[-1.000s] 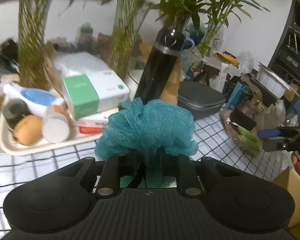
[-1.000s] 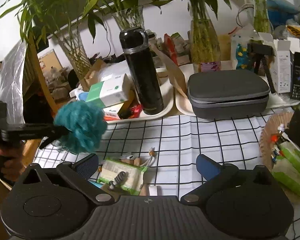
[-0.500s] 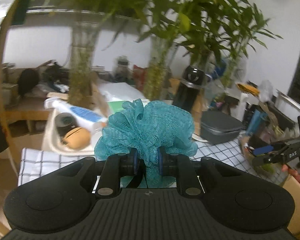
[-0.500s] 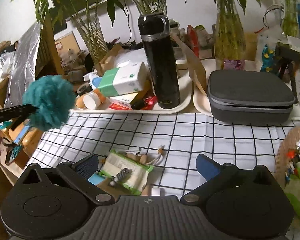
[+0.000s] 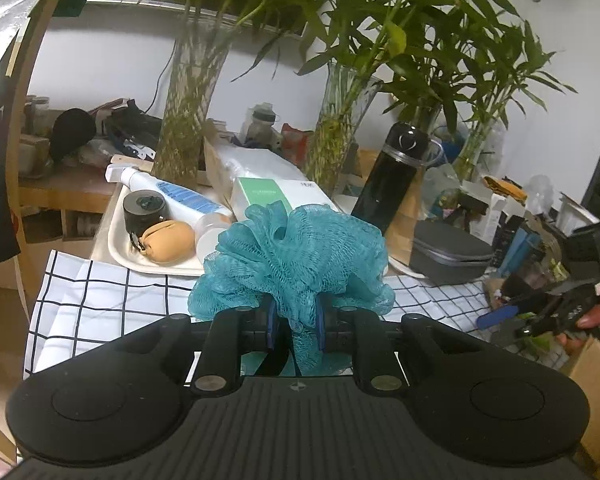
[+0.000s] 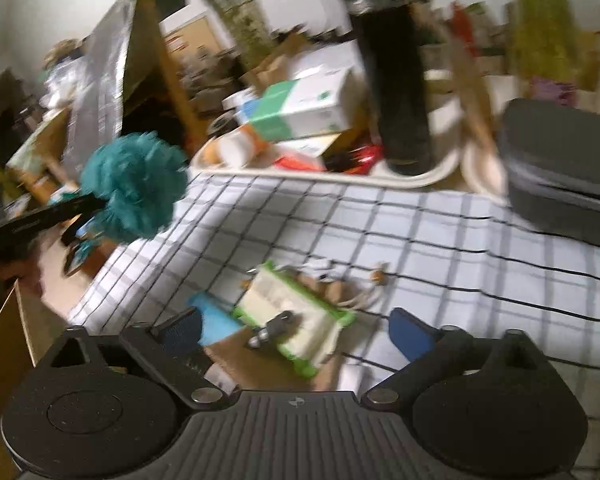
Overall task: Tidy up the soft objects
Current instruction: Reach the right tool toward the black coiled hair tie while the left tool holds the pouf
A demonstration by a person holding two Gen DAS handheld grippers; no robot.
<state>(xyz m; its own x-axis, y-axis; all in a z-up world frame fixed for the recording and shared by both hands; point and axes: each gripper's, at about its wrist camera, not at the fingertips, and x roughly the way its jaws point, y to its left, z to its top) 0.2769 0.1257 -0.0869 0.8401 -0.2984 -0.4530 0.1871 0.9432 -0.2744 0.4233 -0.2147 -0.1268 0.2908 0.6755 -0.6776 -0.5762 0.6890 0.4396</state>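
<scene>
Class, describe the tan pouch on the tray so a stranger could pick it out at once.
Find the white tray beyond the checked tablecloth, left of the tall black flask. At its front lies the tan pouch, beside a black round jar. It is the tray's only soft, rounded, tan thing.

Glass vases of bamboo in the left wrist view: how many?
3: one vase behind the tray's left end, one behind the green-and-white box, one right of the black flask. More may be hidden.

The table is covered by a white black-checked cloth (image 6: pixel 440 232), on which a green-edged packet (image 6: pixel 296 320) is laid, with two white trays (image 5: pixel 140 256) and a grey case (image 5: pixel 448 256) behind.
</scene>
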